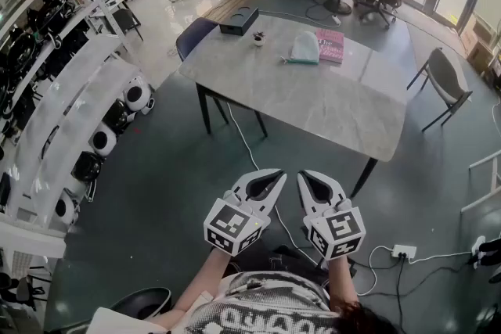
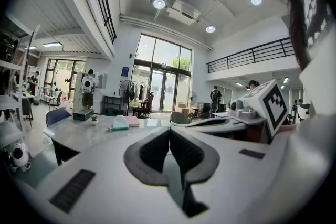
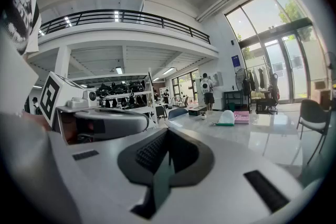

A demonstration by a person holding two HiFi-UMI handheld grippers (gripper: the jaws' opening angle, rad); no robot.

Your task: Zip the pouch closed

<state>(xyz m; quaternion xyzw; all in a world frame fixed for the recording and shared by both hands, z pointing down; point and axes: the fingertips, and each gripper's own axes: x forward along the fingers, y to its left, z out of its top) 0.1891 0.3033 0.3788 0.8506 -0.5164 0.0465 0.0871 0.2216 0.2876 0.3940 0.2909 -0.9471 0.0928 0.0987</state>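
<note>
The pouch (image 1: 304, 49) is pale white with a teal edge and lies on the far side of the grey table (image 1: 313, 102), beside a pink book (image 1: 331, 44). It also shows small in the left gripper view as the pouch (image 2: 120, 122) and in the right gripper view as the pouch (image 3: 227, 118). My left gripper (image 1: 279, 177) and right gripper (image 1: 301, 177) hover side by side over the floor, well short of the table, pointing towards it. Both are shut with nothing between the jaws, as the left gripper (image 2: 169, 131) and right gripper (image 3: 168, 134) show close up.
A black box (image 1: 239, 20) and a small potted plant (image 1: 258, 37) stand at the table's far left end. Chairs (image 1: 446, 82) flank the table. A cable and power strip (image 1: 403, 252) lie on the floor at right. White shelves (image 1: 70, 129) with round devices line the left.
</note>
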